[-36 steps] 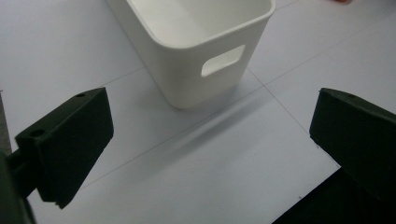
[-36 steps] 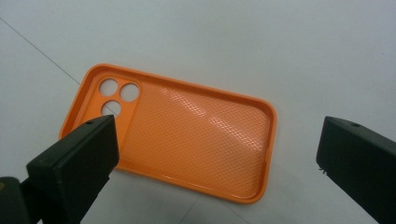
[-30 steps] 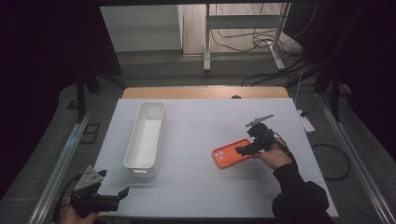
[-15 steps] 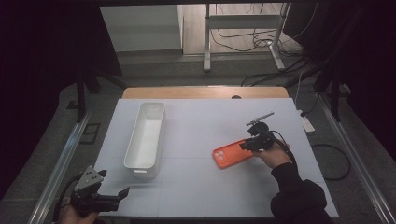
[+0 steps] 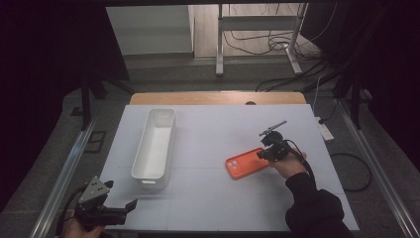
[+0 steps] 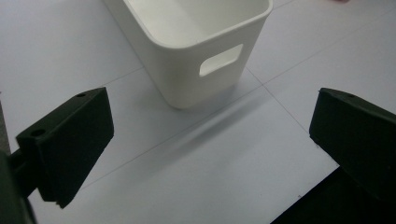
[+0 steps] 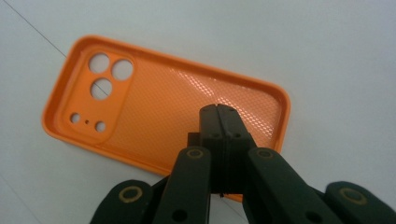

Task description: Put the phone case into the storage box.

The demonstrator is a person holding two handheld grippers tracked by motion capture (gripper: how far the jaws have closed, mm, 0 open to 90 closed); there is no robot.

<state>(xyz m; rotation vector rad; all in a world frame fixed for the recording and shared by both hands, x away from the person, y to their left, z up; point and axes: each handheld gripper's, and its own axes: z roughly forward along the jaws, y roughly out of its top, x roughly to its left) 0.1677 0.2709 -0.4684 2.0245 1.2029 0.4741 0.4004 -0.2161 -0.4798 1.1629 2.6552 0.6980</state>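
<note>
An orange phone case [image 5: 245, 166] [image 7: 163, 102] lies hollow side up on the white table, right of centre. My right gripper [image 5: 265, 154] [image 7: 217, 109] is tilted down over the case's near end. Its jaws have just been closing and now meet pad to pad, with nothing seen between them. Whether the tips touch the case's inner face I cannot tell. At the table's front left corner my left gripper [image 5: 130, 206] [image 6: 212, 140] is held wide open and empty, pointing at the white bin [image 5: 154, 144] [image 6: 196, 46].
The long white bin is empty and stands lengthwise left of centre, with a handle slot in its near end. The white table top [image 5: 223, 129] ends in a wooden strip at the back. Metal rails run along both sides.
The right gripper's jaws have come together over the orange case. Both hands and the case have kept their places.
</note>
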